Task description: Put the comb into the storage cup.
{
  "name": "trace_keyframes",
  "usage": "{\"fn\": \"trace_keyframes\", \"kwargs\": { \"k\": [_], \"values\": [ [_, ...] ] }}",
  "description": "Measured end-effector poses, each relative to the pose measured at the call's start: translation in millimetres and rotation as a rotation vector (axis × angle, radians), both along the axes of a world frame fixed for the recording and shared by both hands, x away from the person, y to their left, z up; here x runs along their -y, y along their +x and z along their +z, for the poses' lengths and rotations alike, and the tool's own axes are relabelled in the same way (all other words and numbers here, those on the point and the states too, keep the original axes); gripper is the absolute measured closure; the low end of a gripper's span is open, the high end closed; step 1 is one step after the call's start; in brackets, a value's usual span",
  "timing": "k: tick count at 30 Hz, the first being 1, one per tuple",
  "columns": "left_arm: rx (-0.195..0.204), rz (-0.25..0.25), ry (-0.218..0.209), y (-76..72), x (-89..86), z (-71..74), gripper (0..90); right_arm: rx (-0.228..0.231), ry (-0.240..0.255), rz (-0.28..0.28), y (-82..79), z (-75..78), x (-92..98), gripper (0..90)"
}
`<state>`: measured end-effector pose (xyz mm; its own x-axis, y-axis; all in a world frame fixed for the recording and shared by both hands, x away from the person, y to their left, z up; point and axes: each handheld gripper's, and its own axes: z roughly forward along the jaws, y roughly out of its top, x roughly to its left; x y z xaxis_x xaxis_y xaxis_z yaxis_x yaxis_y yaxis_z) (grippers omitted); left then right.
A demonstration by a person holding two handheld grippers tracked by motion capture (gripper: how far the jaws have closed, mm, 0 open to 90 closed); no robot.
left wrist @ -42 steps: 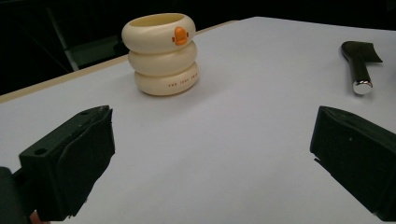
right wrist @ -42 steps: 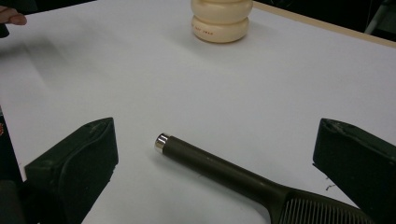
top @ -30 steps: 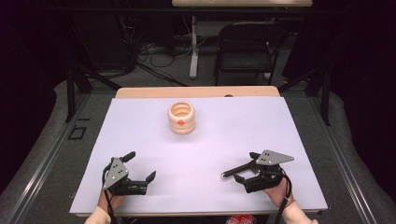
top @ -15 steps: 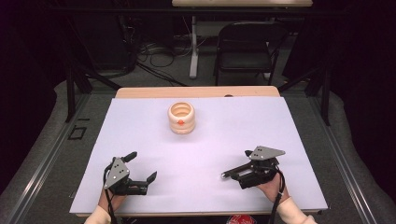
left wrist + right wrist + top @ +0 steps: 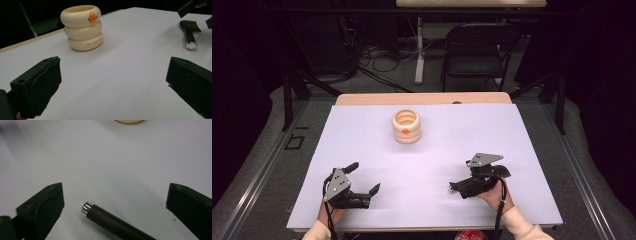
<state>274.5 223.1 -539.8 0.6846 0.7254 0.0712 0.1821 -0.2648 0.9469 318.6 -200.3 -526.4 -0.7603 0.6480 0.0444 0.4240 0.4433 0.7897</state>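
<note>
On cream holder: orange duck label

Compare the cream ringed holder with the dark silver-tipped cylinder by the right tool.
The cream holder stands upright at the table's far middle; the dark cylinder lies flat near the front. The holder is pale, bulging in three stacked rings, with an orange mark; the cylinder is slim, smooth and brown-black with a silver end. The right tool straddles the cylinder; nothing is near the holder. Both rest on the white table.
</note>
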Motion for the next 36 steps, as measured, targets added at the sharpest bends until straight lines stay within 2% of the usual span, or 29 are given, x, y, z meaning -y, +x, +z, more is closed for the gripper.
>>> {"fn": "trace_keyframes", "kwargs": {
  "k": [3, 4, 8, 12, 16, 21, 36],
  "values": [
    [-0.002, -0.002, 0.0, 0.1, 0.1, -0.2, 0.1, -0.006, -0.015, 0.008, 2.7, -0.6, -4.3, 20.5],
    [-0.002, -0.001, 0.002, 0.2, -0.1, -0.1, 0.1, -0.011, -0.024, 0.007, 3.2, -1.4, -5.9, 29.4],
    [-0.007, 0.0, 0.002, 0.4, 0.0, -0.3, 0.1, -0.022, -0.061, 0.027, 5.4, -4.0, -11.3, 55.9],
    [-0.008, -0.002, 0.008, 0.7, 0.3, -0.4, 0.1, -0.022, -0.087, 0.047, 5.3, -5.0, -16.0, 75.0],
    [-0.013, -0.001, 0.01, 1.1, 0.8, -0.8, 0.1, -0.021, -0.119, 0.063, 5.0, -7.0, -22.6, 88.3],
    [-0.01, -0.006, 0.012, 1.3, 1.5, -0.5, 0.1, -0.027, -0.161, 0.072, 2.6, -8.6, -31.1, 90.0],
    [-0.009, -0.007, 0.016, 2.5, 2.4, -0.2, 0.1, -0.058, -0.179, 0.09, -8.0, -10.2, -31.6, 90.0]
  ]
}}
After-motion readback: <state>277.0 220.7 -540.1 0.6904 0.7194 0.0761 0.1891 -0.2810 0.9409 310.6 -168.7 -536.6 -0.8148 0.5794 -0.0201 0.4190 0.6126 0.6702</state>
